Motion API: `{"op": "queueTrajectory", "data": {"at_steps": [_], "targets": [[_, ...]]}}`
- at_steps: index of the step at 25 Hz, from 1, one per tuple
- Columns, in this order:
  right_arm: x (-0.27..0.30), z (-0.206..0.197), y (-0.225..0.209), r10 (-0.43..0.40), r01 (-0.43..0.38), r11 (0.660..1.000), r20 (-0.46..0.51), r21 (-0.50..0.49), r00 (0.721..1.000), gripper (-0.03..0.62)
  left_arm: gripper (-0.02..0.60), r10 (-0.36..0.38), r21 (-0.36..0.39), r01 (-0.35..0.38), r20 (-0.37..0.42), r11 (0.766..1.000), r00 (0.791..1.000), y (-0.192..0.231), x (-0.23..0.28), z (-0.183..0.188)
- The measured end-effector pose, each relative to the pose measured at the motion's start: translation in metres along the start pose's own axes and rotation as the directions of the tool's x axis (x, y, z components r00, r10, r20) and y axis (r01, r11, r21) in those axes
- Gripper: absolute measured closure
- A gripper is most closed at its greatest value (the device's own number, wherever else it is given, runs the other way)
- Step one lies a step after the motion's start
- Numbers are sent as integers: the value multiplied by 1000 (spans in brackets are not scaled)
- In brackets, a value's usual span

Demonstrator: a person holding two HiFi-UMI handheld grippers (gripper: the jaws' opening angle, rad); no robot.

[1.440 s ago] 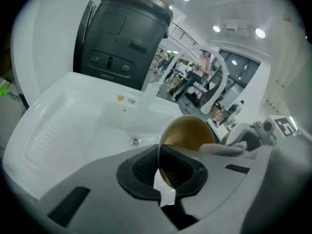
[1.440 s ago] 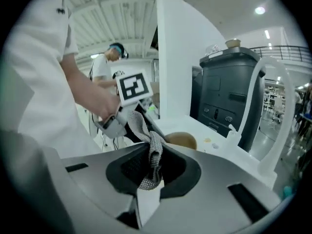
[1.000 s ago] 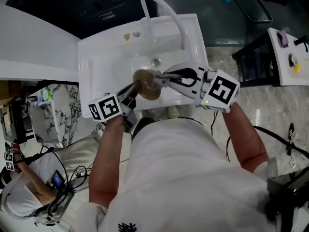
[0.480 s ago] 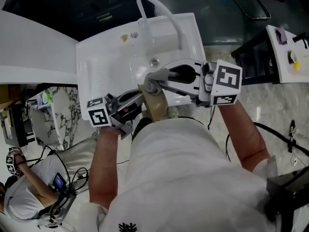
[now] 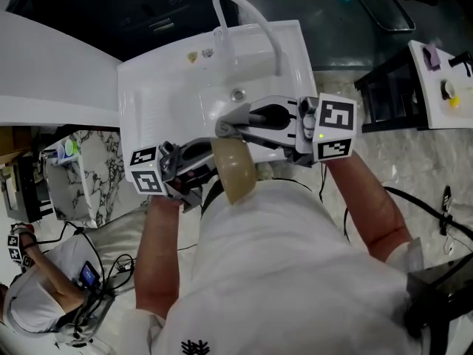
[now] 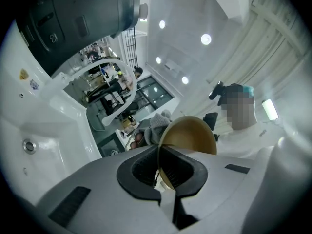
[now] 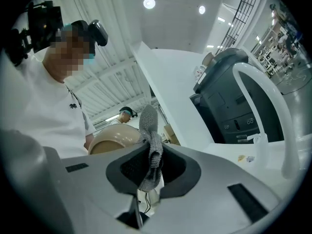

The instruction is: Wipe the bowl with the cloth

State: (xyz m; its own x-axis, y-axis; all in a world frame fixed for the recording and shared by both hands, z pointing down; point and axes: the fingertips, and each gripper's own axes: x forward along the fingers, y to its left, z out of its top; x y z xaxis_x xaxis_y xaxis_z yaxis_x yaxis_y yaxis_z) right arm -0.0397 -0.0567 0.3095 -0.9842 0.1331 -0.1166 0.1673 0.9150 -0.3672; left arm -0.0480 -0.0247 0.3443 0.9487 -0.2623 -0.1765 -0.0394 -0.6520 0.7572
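Note:
A tan bowl (image 5: pixel 238 170) is held on edge above the front rim of the white sink (image 5: pixel 166 87), close to the person's chest. My left gripper (image 5: pixel 209 157) is shut on the bowl's rim (image 6: pixel 161 145), which stands upright between the jaws. My right gripper (image 5: pixel 228 129) is shut on a grey knitted cloth (image 7: pixel 150 133) that sticks up from its jaws. The cloth (image 6: pixel 159 125) hangs just beyond the bowl's far side, and the bowl (image 7: pixel 113 140) shows behind the right gripper's (image 7: pixel 151 172) left jaw. I cannot tell whether cloth and bowl touch.
A curved white faucet (image 5: pixel 247 15) arches over the sink's back, with the drain (image 5: pixel 238 94) below it. A dark appliance (image 7: pixel 229 96) stands behind the sink. A white side table (image 5: pixel 443 80) with small items is at the right. Another person (image 5: pixel 44 302) sits at the lower left.
The bowl has risen out of the sink basin toward the person and tipped onto its edge. The left gripper came up with it; the right gripper rolled and stayed by the bowl.

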Motion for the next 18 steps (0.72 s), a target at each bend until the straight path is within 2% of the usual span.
{"op": "queueTrajectory", "data": {"at_steps": [4, 10, 18], "targets": [[0, -17, -3, 1, 0, 999, -24, 45, 1000, 551, 563, 8, 11, -9, 25, 1000, 1000, -1, -5, 8], [0, -42, 3, 10, -5, 997, -75, 79, 997, 551, 564, 62, 30, -65, 84, 997, 995, 6, -18, 25], [-2, -57, 34, 124, -109, 987, -125, 118, 984, 551, 565, 143, -2, -144, 132, 990, 981, 25, -31, 33]]}}
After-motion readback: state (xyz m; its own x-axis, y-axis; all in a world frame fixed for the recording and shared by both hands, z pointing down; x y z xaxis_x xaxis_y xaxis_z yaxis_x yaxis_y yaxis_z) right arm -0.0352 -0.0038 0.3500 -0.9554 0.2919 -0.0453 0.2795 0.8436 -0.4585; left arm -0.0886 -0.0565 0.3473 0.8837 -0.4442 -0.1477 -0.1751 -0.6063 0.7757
